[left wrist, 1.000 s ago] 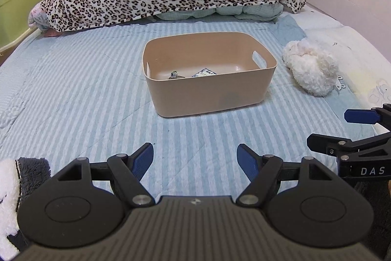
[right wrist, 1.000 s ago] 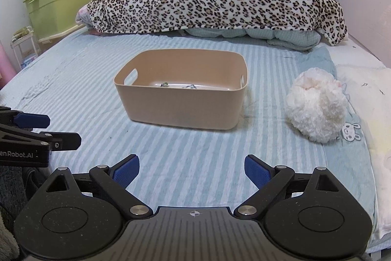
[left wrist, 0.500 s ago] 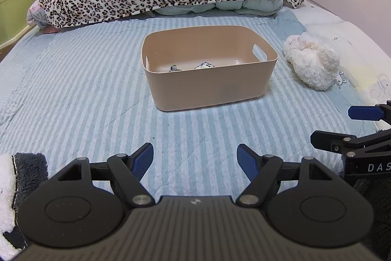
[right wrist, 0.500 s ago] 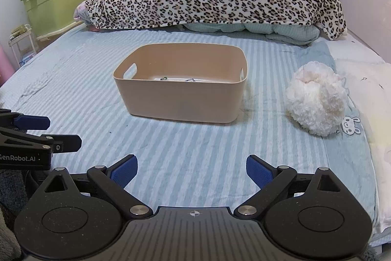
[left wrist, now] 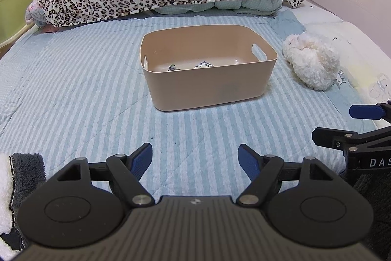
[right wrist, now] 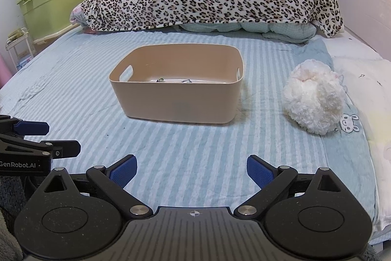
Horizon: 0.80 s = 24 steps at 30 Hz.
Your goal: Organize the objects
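Fluffy white plush lies beside the tan bin. Both the left gripper and right gripper gape empty. Pinching loose fuzz could let it slip.

Tan bin beyond spread left claw

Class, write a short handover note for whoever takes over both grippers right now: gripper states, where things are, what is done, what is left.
Left gripper: open, empty, low over the bed.
Right gripper: open, empty, alongside it.
Bin: mid-bed, straight ahead of both, a few small items already inside; I cannot tell what they are.
Fluffy white toy: on the bed, right of the bin, apart from it, not yet binned.
Left to do: probably pick up the toy with the right gripper, which is nearer, and put it in the bin.
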Each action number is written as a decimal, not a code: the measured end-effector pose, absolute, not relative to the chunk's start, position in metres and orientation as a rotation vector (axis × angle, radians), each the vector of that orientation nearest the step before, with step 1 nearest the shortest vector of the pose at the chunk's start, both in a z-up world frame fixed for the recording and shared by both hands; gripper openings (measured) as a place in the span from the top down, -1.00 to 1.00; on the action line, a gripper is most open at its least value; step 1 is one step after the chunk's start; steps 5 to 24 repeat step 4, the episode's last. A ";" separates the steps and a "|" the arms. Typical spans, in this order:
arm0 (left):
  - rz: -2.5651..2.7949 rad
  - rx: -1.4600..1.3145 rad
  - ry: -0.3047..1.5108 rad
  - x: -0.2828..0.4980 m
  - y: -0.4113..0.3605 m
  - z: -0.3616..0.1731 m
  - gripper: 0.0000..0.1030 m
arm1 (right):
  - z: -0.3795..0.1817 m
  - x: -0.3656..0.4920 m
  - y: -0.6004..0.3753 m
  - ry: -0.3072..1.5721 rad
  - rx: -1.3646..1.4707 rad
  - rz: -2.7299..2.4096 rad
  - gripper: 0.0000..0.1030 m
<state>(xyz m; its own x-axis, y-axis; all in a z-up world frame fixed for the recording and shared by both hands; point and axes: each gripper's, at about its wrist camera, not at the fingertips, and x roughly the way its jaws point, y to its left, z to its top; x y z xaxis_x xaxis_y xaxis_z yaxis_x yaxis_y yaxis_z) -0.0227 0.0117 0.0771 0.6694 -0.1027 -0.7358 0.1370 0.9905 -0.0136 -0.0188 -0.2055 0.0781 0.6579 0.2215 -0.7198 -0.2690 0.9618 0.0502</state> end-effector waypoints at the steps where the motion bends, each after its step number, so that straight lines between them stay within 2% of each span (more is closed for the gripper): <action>1: -0.135 0.045 0.823 -0.022 0.012 0.077 -0.65 | 0.078 -0.019 -0.205 0.807 -0.062 0.277 -0.90; 3: -0.134 0.051 0.818 -0.022 0.012 0.076 -0.70 | 0.078 -0.018 -0.205 0.809 -0.061 0.277 -0.91; 24: -0.136 0.050 0.821 -0.021 0.012 0.076 -0.70 | 0.077 -0.017 -0.206 0.811 -0.060 0.276 -0.91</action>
